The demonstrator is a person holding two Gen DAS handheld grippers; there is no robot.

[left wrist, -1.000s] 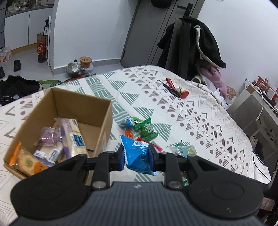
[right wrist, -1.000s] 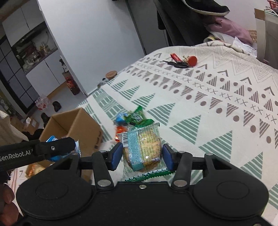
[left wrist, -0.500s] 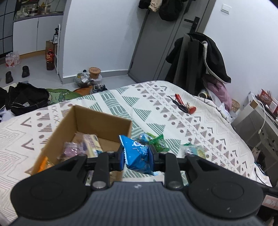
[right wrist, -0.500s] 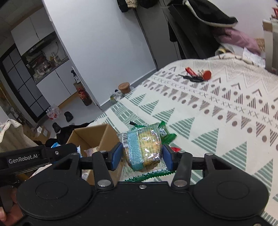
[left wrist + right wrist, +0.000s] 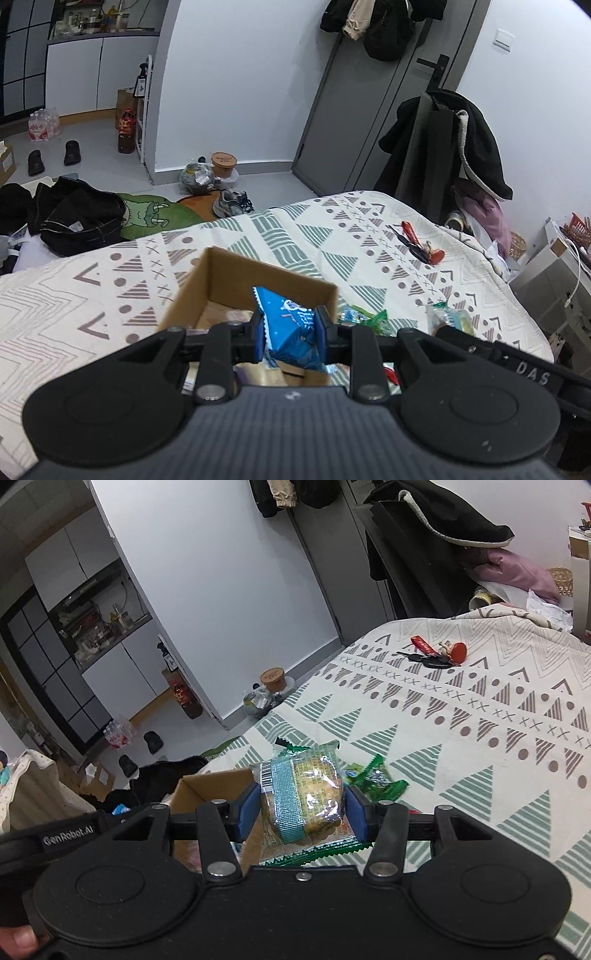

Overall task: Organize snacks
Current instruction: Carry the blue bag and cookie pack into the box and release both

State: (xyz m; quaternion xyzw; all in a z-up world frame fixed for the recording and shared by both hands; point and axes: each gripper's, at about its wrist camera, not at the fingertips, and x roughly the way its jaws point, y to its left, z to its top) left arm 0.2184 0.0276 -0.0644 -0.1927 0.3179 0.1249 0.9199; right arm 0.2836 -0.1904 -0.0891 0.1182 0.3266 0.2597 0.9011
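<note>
Left wrist: blue packet point(image 5: 291, 328) above box rim point(image 5: 271, 269)

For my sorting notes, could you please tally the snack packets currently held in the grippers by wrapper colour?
Blue packet, in the left gripper: 1
Clear packet with a teal band, in the right gripper: 1
Total: 2

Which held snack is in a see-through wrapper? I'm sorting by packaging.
The pastry pack in the right gripper: clear film, teal band. The left gripper holds an opaque blue packet.
</note>
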